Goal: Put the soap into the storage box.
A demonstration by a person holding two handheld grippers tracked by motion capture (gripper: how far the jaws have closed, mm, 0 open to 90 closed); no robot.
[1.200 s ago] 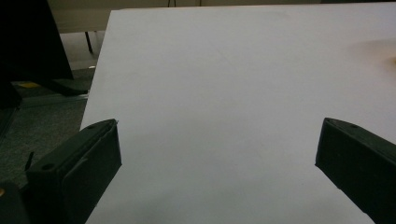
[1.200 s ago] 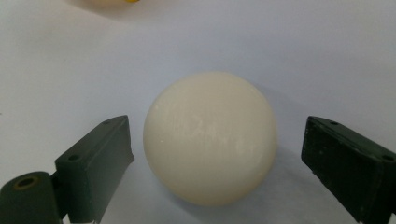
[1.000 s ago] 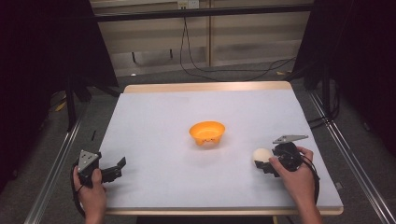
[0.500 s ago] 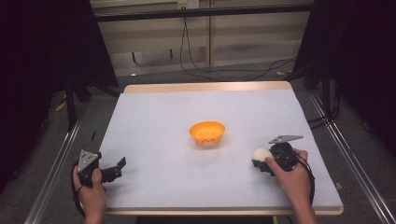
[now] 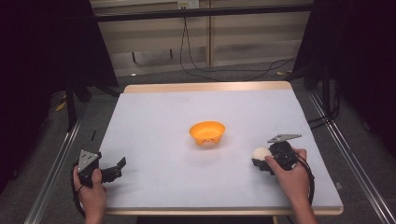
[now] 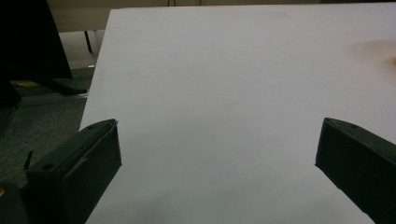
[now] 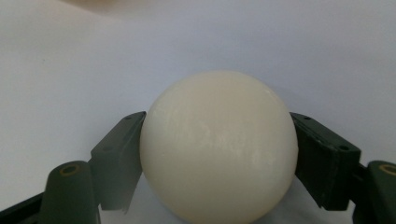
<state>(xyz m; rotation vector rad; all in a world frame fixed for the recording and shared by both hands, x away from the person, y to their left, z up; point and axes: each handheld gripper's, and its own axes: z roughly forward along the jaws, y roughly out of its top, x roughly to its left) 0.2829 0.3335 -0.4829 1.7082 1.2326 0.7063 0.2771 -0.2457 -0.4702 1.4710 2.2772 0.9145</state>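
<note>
Ball (image 7: 218, 149): pinched between right tongs (image 7: 217, 158), bowl (image 5: 207, 132) at its 10 o'clock; left tongs (image 6: 219, 163) spread over surface (image 5: 163, 121)

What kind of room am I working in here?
Probably a lab recording rig, not a home: a white-topped table fenced by metal rails, loose cables on the floor behind, dark curtains at both sides.

Counter (image 5: 159, 135), white-covered: orange plastic bowl (image 5: 207, 133) at the middle. Cream, smooth round ball (image 5: 260, 153) to the bowl's right and nearer the person, between the jaws of the right tool (image 5: 259, 161), on the counter surface. Left tool (image 5: 119, 166) at the near left corner, well apart from both.
</note>
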